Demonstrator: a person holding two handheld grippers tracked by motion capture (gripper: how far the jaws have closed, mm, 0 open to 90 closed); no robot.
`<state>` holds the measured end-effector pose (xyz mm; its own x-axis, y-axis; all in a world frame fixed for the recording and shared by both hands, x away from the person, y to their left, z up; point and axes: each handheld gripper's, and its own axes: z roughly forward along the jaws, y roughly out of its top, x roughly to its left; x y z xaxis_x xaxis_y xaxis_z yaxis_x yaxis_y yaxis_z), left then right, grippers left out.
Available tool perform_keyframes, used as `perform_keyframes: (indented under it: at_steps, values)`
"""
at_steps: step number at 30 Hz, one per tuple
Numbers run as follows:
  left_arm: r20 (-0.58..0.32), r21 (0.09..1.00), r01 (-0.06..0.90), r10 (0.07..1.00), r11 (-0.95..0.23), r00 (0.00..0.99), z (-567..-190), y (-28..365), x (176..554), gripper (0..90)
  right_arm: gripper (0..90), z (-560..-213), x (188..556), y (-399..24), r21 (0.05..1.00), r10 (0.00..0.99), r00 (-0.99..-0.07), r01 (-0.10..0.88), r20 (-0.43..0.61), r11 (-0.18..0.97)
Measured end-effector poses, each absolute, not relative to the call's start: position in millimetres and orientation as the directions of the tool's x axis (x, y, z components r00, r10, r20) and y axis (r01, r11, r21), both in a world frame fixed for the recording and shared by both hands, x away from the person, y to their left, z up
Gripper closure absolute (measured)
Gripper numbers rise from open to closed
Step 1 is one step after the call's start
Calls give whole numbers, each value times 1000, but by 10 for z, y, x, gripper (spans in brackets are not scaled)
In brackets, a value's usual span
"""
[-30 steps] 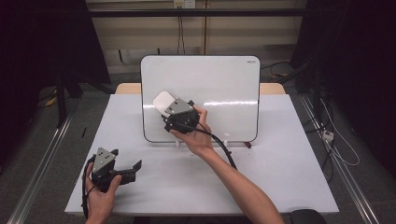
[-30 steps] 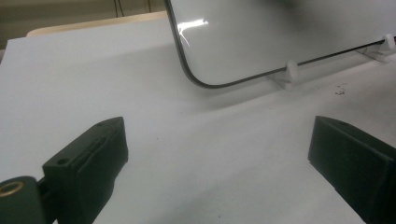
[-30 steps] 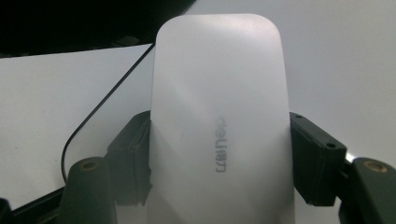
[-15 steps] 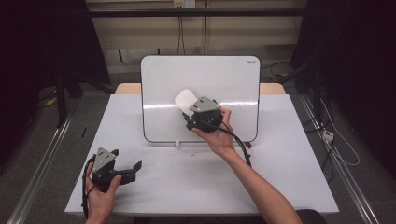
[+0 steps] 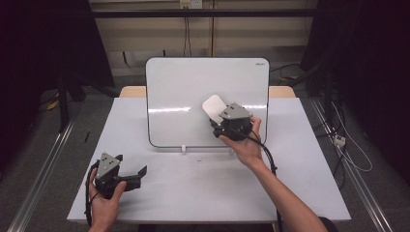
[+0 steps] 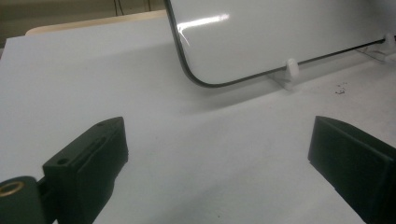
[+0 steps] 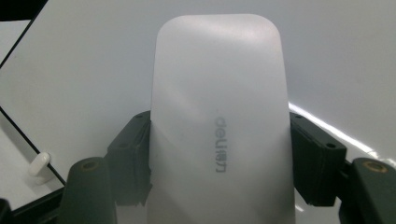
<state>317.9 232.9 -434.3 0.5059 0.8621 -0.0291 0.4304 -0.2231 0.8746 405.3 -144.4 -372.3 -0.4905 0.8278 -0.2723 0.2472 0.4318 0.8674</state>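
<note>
A whiteboard (image 5: 193,92) stands upright on small white feet at the middle of the table; its lower corner (image 6: 219,51) shows in the left gripper view and its face (image 7: 84,56) in the right gripper view. My right gripper (image 5: 218,118) is shut on a white eraser (image 5: 213,106) with grey lettering (image 7: 219,135), held flat against the board's right half. Both black jaws clamp the eraser's sides. My left gripper (image 5: 138,175) rests near the table's front left, its jaws (image 6: 215,158) wide open with nothing between them.
The white table (image 5: 300,169) has a wooden edge (image 5: 280,91) behind the board. A white foot clip (image 5: 183,149) holds the board's bottom rim. Dark floor, metal rails and cables lie around the table. A few dark specks (image 6: 341,87) sit near the board's base.
My right gripper has slid the eraser rightward across the board, from its left-centre to its right half. The left gripper has stayed put.
</note>
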Motion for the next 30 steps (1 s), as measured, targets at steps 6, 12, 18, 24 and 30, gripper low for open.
perform_keyframes:
  at_steps: [6, 12, 18, 24, 30]
  values:
    - [-24, 880, 419, 861, -223, 508, -4323, 2319, 3160, 47, 315, -3721, 3986, -1652, 871, 847, -450, 248, -285, 424]
    - [-24, 879, 423, 866, -220, 499, -4321, 2322, 3164, 47, 315, -3784, 3932, -1836, 859, 857, -413, 268, -307, 437]
    - [-29, 874, 432, 866, -221, 500, -4338, 2323, 3157, 47, 315, -3889, 3848, -1992, 860, 871, -379, 276, -312, 429]
    - [-30, 869, 443, 870, -220, 492, -4343, 2315, 3140, 47, 315, -4028, 3803, -2053, 843, 870, -355, 292, -343, 452]
    - [-23, 867, 442, 869, -229, 495, -4344, 2304, 3113, 47, 315, -4101, 3817, -2044, 827, 866, -337, 304, -371, 472]
